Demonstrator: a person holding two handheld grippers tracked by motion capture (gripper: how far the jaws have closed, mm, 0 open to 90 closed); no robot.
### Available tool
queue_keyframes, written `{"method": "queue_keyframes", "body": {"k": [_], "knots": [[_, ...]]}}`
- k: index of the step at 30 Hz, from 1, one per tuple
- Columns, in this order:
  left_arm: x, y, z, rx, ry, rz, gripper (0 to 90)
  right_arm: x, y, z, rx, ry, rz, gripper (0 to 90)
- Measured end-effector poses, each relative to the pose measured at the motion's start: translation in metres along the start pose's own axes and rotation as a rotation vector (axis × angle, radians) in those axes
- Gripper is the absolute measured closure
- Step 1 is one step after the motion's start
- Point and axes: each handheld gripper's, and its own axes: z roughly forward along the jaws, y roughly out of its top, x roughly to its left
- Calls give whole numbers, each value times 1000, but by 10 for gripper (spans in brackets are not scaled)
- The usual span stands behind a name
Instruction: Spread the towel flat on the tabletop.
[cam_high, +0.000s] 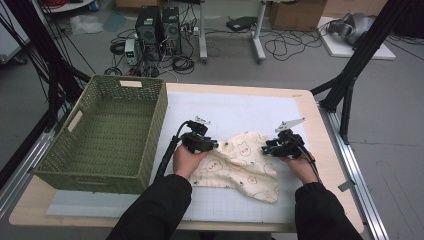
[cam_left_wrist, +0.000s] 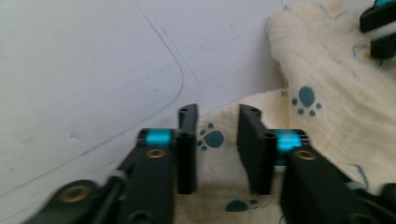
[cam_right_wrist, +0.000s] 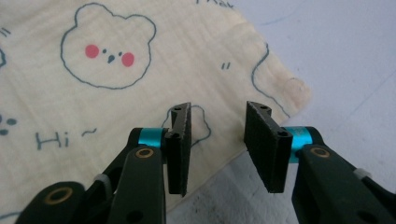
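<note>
Both tools, left tool (cam_high: 214, 145) and right tool (cam_high: 266, 149), hang parted over the bear-print cloth (cam_high: 240, 165) near the bench's (cam_high: 320, 150) right edge, nothing gripped, apparently positioned to pinch opposite edges.

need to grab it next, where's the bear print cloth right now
In the high view the bear print cloth lies crumpled on the white mat, right of the green basket, between the left gripper and right gripper.
</note>
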Motion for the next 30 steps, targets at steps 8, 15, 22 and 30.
{"method": "queue_keyframes", "body": {"k": [8,15,22,30], "knots": [[0,-2,-3,27,44,39,887,0,4,2,9,0,-10,890],[-1,5,-45,-256,197,18,887,8,22,-12,-58,-56,-67,894],[3,1,-47,-287,216,-15,726,9,34,-22,-178,-106,-20,696],[9,-17,-39,-183,184,3,670,19,19,-21,-102,15,-34,618]]}}
